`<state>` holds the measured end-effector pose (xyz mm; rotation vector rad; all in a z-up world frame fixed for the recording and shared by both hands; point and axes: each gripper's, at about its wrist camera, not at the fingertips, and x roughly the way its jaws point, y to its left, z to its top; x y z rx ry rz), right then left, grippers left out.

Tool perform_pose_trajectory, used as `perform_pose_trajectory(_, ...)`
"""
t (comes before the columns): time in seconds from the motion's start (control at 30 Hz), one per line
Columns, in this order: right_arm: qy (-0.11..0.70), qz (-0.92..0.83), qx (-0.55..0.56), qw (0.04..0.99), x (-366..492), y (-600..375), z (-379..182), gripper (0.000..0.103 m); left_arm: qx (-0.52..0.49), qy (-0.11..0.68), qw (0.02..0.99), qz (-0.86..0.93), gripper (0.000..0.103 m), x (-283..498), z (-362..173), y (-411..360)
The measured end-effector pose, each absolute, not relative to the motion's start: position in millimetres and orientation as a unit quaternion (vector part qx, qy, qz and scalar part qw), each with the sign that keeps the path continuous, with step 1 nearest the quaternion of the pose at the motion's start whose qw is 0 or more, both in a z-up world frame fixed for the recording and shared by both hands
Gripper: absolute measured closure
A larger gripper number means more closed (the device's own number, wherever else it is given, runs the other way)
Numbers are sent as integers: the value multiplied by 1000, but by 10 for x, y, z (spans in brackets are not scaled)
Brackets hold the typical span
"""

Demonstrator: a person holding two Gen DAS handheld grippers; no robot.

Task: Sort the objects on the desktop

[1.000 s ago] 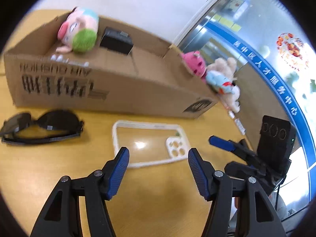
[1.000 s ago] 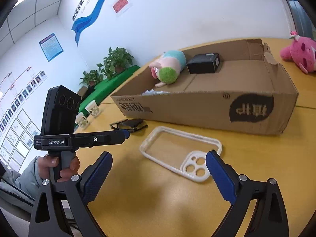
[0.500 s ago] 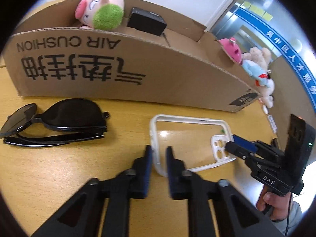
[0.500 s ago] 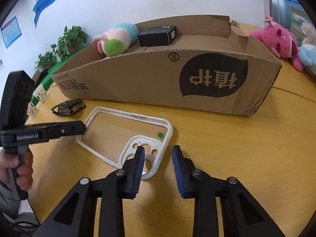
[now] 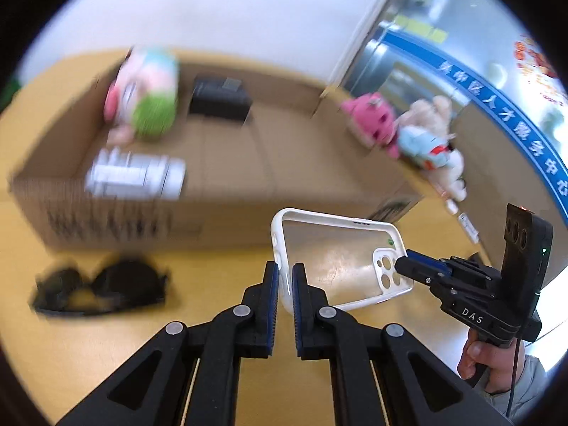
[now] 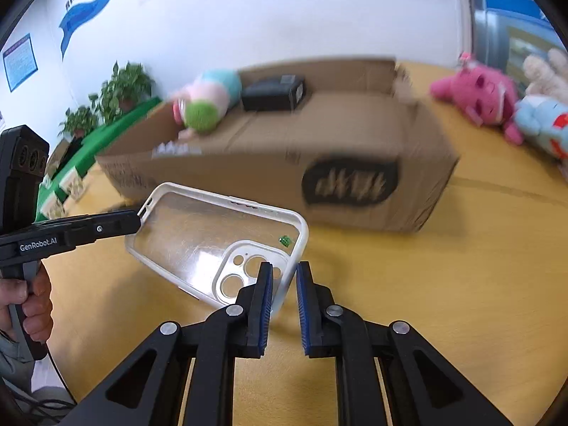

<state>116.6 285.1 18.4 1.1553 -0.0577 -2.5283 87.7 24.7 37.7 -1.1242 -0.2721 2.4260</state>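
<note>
- The left gripper (image 5: 283, 285) has its blue-padded jaws pinched onto one short end of the phone case (image 5: 330, 248), the white rim caught between the pads.
- The right gripper (image 6: 284, 285) is nearly closed around the camera-cutout end of the same case (image 6: 198, 227); the rim sits between its pads, touching the left one, with a thin gap on the other side.
- The case is held between the two grippers, tilted, with its far edge just short of the cardboard box (image 5: 227, 163).
- Only the left wrist view shows the sunglasses (image 5: 103, 287), lying blurred on the table to the left of the case, and the white bottle (image 5: 136, 177) inside the box near its front wall.
- Only the right wrist view shows potted plants (image 6: 117, 96) and blue wall graphics behind the box, plus the person's left hand (image 6: 25, 305) on its handle.
- Both views show a pink-and-green plush (image 6: 204, 101) and a black box (image 6: 273, 92) at the back of the open carton.
- Pink and pale-blue plush toys (image 5: 401, 131) lie outside the box at its right end.
- The yellow wooden table (image 6: 461, 284) is bare to the right of the case; the box front wall closes off the far side.
- The room has white walls, and glass panels on the right.
</note>
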Motion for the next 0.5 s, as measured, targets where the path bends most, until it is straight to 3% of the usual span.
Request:
perform_pose_trajectory(0.23,10,-931,332,154,895,2957,962,90,-334,-62,236,910,96,444,1041,393)
perform_pose_trajectory(0.5,32,-930,317,185,25,2672,1400,90,-354,-75,206,909,97,-411,1129,132)
